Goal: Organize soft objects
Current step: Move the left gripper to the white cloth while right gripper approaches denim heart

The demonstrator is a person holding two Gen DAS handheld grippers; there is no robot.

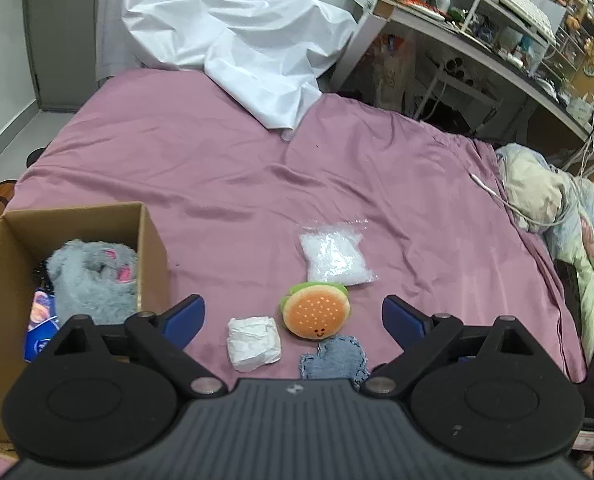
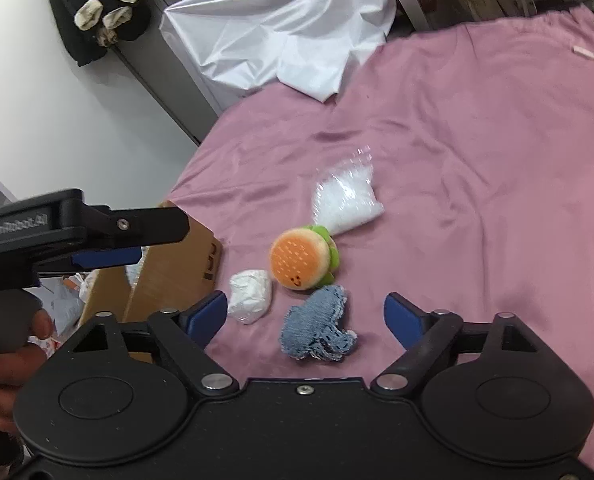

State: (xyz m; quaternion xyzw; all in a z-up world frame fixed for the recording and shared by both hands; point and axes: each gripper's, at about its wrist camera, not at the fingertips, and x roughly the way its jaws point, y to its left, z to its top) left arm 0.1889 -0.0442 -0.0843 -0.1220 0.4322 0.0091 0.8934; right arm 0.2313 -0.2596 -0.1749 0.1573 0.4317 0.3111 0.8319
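On the pink bedspread [image 1: 217, 168] lie a plush hamburger [image 1: 316, 314] [image 2: 301, 258], a white crumpled wad [image 1: 253, 342] [image 2: 251, 294], a stack of blue denim patches [image 1: 335, 358] [image 2: 317, 330] and a clear bag of white filling [image 1: 335, 258] [image 2: 345, 200]. A cardboard box [image 1: 153, 248] [image 2: 177, 272] at the left holds a grey fluffy plush [image 1: 93, 280]. My left gripper [image 1: 293, 320] is open and empty above the wad and hamburger; it also shows from the side in the right wrist view [image 2: 109, 248]. My right gripper [image 2: 305, 314] is open and empty above the denim.
A white plastic sheet [image 1: 233, 40] [image 2: 281, 36] lies at the bed's far end. A cluttered desk [image 1: 477, 32] stands at the back right. A bundled quilt [image 1: 557, 208] and a cable lie along the right edge. A dark coat [image 2: 93, 4] hangs on the wall.
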